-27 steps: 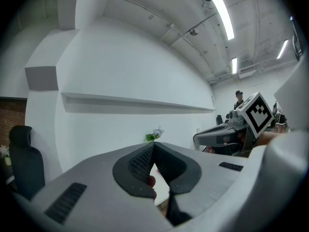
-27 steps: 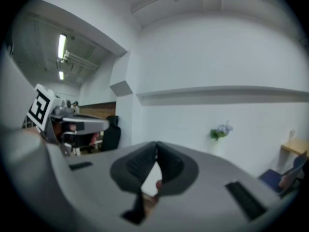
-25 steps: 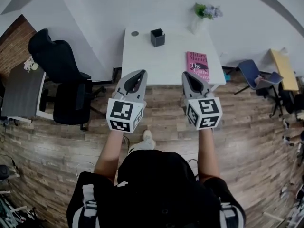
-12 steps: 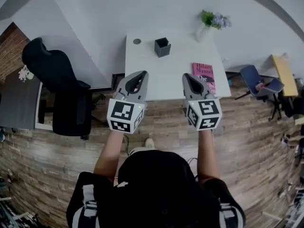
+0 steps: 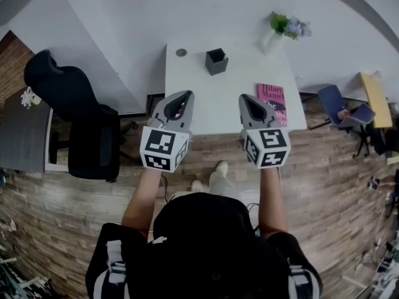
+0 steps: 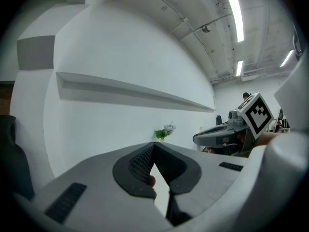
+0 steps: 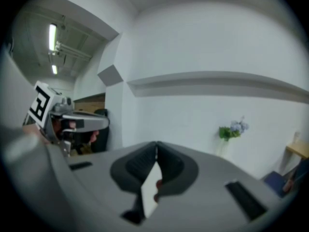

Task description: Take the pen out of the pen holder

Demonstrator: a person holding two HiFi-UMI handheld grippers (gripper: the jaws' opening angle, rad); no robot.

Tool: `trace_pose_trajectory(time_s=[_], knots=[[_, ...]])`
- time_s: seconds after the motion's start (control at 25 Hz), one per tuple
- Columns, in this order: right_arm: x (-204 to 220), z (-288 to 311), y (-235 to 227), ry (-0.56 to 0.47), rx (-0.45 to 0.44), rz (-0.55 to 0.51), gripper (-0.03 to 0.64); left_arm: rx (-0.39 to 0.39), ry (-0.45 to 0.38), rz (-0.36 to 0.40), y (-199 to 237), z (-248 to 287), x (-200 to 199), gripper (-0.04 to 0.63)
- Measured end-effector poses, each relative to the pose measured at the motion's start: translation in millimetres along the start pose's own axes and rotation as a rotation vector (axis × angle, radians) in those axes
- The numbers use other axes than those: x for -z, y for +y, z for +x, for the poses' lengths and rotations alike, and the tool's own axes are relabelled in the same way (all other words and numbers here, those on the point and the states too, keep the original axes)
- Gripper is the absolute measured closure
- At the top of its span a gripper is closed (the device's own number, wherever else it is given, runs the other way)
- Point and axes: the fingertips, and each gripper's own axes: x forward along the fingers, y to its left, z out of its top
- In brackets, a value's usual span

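A black square pen holder (image 5: 216,61) stands near the far side of a white table (image 5: 206,98). I cannot make out a pen in it from here. My left gripper (image 5: 182,96) and right gripper (image 5: 247,99) are held side by side over the table's near edge, well short of the holder. Both are shut with nothing between the jaws. In the left gripper view the jaws (image 6: 153,145) meet at the tip, and the right gripper (image 6: 227,129) shows beside them. In the right gripper view the jaws (image 7: 156,145) are likewise closed.
A pink book (image 5: 272,97) lies on the table's right side. A vase of flowers (image 5: 283,28) stands at the back right corner, a small round object (image 5: 181,52) at the back left. A black office chair (image 5: 81,123) stands left, a blue chair (image 5: 340,101) right.
The person has stepped toward the table, so the table and holder sit lower and nearer in the head view. Both grippers keep the same shut pose.
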Motion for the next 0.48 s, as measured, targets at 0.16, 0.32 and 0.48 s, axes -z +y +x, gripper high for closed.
trace_pose_trajectory(time_s=[0.16,0.32,0.48], knots=[[0,13,-11,0.000,-0.002,0.005,0.583,0.007,0.009,0.007,2,17,2,0.575],[0,33,-26,0.006,-0.012,0.008,0.583,-0.004,0.016,0.000,10,38,5,0.575],[3,54,-40,0.016,-0.033,0.008,0.583,-0.018,0.024,-0.009,19,62,12,0.575]])
